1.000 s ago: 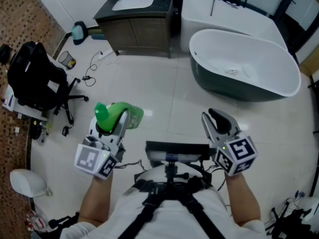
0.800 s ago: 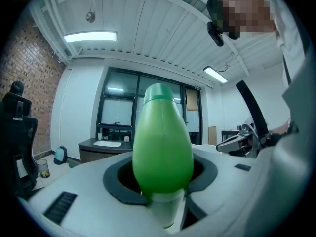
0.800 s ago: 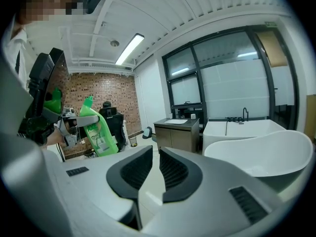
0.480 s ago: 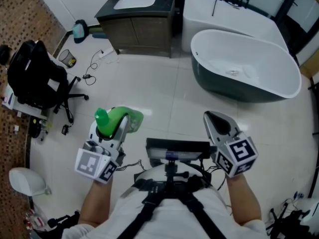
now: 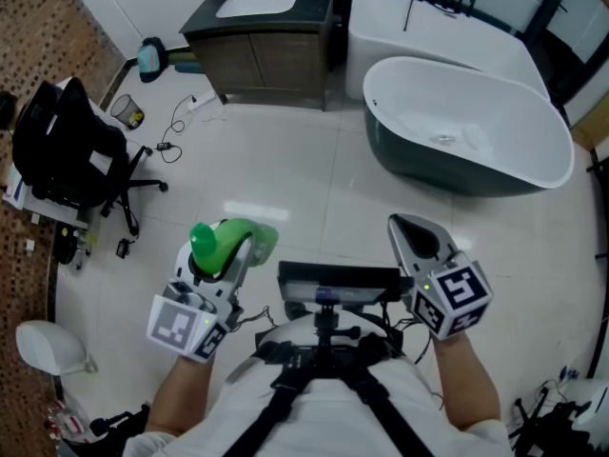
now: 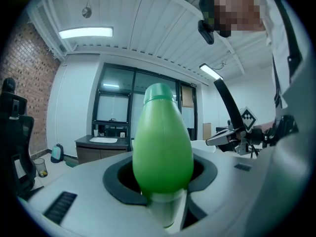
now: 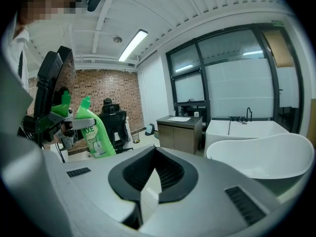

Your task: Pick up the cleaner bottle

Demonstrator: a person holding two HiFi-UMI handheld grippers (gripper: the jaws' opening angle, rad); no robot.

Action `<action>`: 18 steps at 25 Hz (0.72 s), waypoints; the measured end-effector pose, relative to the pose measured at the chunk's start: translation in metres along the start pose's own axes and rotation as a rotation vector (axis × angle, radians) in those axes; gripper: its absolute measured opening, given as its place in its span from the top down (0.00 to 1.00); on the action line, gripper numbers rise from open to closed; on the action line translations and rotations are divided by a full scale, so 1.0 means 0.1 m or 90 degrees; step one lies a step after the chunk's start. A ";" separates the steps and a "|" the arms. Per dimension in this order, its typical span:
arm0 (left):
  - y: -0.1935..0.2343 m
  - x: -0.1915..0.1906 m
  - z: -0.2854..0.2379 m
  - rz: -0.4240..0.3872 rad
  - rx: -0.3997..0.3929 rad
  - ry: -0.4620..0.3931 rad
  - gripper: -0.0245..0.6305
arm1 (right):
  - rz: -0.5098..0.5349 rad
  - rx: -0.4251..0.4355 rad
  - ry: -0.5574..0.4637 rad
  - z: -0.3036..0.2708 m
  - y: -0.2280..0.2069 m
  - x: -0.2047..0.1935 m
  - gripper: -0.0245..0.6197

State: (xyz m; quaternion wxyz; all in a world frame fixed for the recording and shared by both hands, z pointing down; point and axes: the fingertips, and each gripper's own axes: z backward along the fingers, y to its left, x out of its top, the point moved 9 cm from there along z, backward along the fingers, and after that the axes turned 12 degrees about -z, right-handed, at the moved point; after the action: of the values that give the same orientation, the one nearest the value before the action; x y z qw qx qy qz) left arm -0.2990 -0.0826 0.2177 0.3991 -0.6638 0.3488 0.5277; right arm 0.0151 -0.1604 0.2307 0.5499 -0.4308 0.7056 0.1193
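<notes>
The green cleaner bottle [image 5: 238, 239] with its green cap [image 5: 202, 237] hangs above the floor at the left of the head view, clamped in my left gripper [image 5: 231, 251]. In the left gripper view the bottle [image 6: 163, 144] fills the gap between the jaws, cap pointing up. The right gripper view shows the same bottle [image 7: 93, 132] upright at the left. My right gripper [image 5: 401, 225] floats at the right, apart from the bottle. Its jaws have just been closing and now meet with nothing between them [image 7: 154, 174].
A white oval bathtub [image 5: 476, 122] stands far right, with a dark vanity and sink [image 5: 266, 36] at the far middle. A black office chair [image 5: 67, 150], a small bin [image 5: 127, 114] and a loose cable [image 5: 176, 127] lie on the tiled floor at the left.
The right gripper's jaws went from apart to shut, with nothing in them. The left gripper drifted slightly nearer with the bottle still in it.
</notes>
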 end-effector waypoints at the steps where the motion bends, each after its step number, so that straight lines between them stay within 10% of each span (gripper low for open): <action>1: -0.01 0.00 0.01 0.002 0.001 0.000 0.70 | 0.002 0.002 -0.002 0.00 0.00 0.00 0.96; 18: -0.01 0.00 0.14 0.010 0.032 0.008 0.70 | 0.007 -0.005 -0.002 0.06 0.00 -0.02 0.96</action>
State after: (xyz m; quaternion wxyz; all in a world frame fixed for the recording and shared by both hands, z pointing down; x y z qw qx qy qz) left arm -0.3042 -0.0697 0.2160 0.4091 -0.6541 0.3694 0.5180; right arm 0.0191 -0.1561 0.2305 0.5487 -0.4284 0.7068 0.1257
